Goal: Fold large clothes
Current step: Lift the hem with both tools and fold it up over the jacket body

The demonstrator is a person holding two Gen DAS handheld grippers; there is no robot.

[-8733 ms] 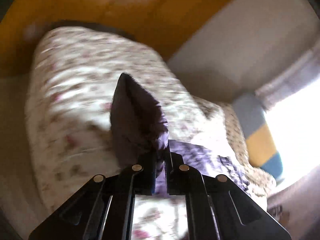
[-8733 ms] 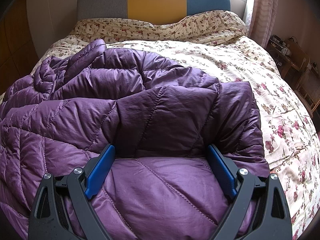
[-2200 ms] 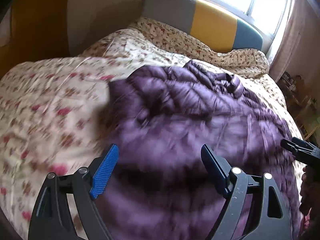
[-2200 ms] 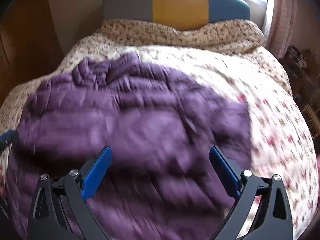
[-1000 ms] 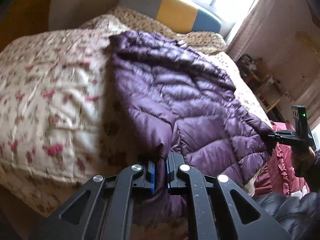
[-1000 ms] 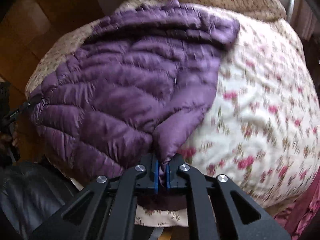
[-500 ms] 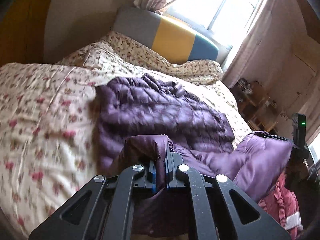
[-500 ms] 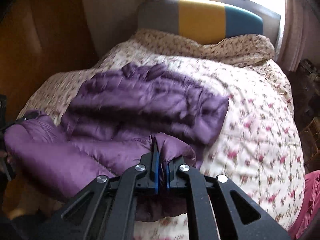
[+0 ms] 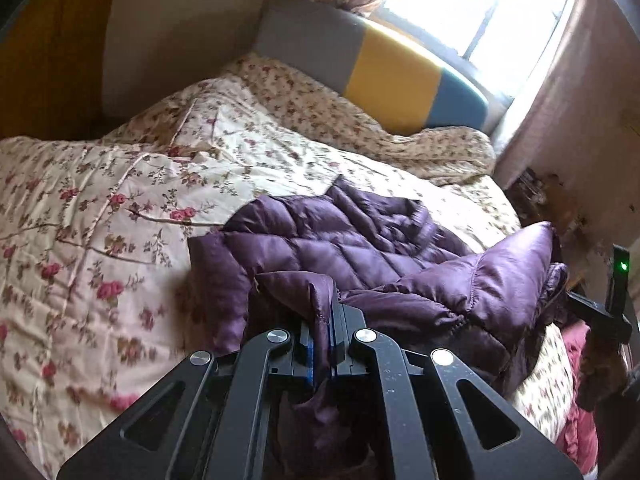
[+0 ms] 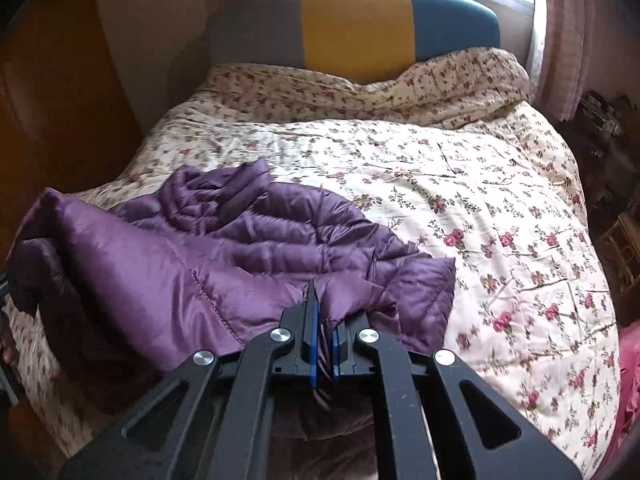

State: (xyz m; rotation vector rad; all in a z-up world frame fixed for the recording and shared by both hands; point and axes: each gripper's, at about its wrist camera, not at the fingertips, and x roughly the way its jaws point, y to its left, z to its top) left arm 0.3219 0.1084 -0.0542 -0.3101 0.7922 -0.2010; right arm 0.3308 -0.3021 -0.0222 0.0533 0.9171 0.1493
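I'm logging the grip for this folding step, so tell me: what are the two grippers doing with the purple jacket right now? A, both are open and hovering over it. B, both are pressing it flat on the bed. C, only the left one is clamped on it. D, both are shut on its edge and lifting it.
D: the left gripper and right gripper each pinch the purple jacket, its near edge raised off the floral quilt.

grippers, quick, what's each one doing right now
Left gripper: closed, pinching the hem of the purple puffer jacket.
Right gripper: closed, pinching the other corner of the same jacket.
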